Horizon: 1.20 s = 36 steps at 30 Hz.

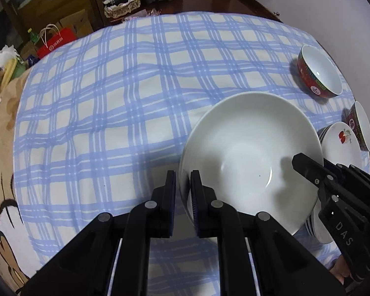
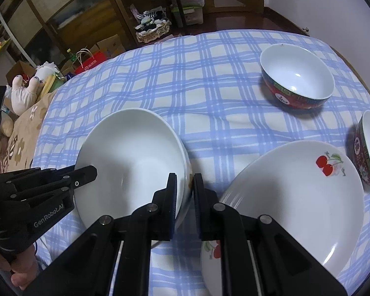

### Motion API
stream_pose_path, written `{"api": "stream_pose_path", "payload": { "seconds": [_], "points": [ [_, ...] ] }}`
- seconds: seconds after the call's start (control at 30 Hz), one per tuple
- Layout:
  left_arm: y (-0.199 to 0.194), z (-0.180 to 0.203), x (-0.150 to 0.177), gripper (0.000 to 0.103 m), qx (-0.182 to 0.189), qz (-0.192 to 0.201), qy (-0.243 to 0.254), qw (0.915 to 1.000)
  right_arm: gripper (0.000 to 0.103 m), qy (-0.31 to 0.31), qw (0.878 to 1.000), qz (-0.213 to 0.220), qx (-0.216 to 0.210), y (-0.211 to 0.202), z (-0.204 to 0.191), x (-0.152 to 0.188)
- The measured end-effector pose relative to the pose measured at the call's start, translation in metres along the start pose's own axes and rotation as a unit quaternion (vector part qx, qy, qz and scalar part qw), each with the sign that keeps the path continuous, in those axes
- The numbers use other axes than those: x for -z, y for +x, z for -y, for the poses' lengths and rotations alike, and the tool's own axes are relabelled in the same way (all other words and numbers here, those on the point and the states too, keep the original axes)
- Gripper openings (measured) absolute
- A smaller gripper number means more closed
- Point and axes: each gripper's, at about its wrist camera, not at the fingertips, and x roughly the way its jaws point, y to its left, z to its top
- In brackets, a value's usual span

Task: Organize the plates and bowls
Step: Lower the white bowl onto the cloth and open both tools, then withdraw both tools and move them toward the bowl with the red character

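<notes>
Both tools pinched on white bowl (image 1: 249,153): left tool (image 1: 183,197) on its left rim, right tool (image 2: 185,197) on its right | bowl near counter's front edge, beside cherry plates (image 2: 296,197) | red bowls (image 2: 296,79) unsorted toward right edge | early, I judge.

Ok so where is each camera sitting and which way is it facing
Left wrist: on the left gripper, looking steeply down; its fingers clamp the white bowl at its left rim; the right gripper shows.
Right wrist: on the right gripper, angled down, clamping the bowl's right rim beside the cherry plate; a hand shows.
Shared: bowl, plate, checked cloth.
</notes>
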Motion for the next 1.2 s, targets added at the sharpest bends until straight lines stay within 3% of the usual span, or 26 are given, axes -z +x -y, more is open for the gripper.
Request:
{"api": "stream_pose_path", "payload": {
  "seconds": [0.37, 0.43, 0.5, 0.67, 0.9, 1.03, 1.2],
  "points": [
    [-0.031, 0.002, 0.01, 0.016, 0.016, 0.067, -0.008, 0.9976, 0.014, 0.022, 0.998, 0.05, -0.002, -0.044, 0.012, -0.003],
    [-0.039, 0.002, 0.013, 0.019, 0.021, 0.081, -0.008, 0.9965, 0.021, 0.024, 0.998, 0.06, 0.011, -0.055, 0.014, -0.003],
    [-0.046, 0.004, 0.015, 0.021, 0.024, 0.091, -0.008, 0.9956, 0.038, 0.026, 0.997, 0.073, 0.02, -0.066, 0.017, -0.002],
    [-0.06, 0.006, 0.022, 0.029, 0.022, 0.109, -0.008, 0.9938, 0.055, 0.03, 0.993, 0.105, 0.045, -0.094, 0.026, 0.003],
    [-0.085, 0.018, 0.034, 0.056, 0.022, 0.149, 0.012, 0.9885, 0.083, 0.042, 0.988, 0.134, 0.064, -0.125, 0.041, 0.016],
    [-0.097, 0.027, 0.042, 0.077, 0.021, 0.169, 0.029, 0.985, 0.091, 0.041, 0.983, 0.161, 0.081, -0.143, 0.048, 0.025],
    [-0.11, 0.035, 0.051, 0.087, 0.025, 0.186, 0.033, 0.9817, 0.103, 0.046, 0.976, 0.191, 0.095, -0.163, 0.059, 0.036]
  ]
}}
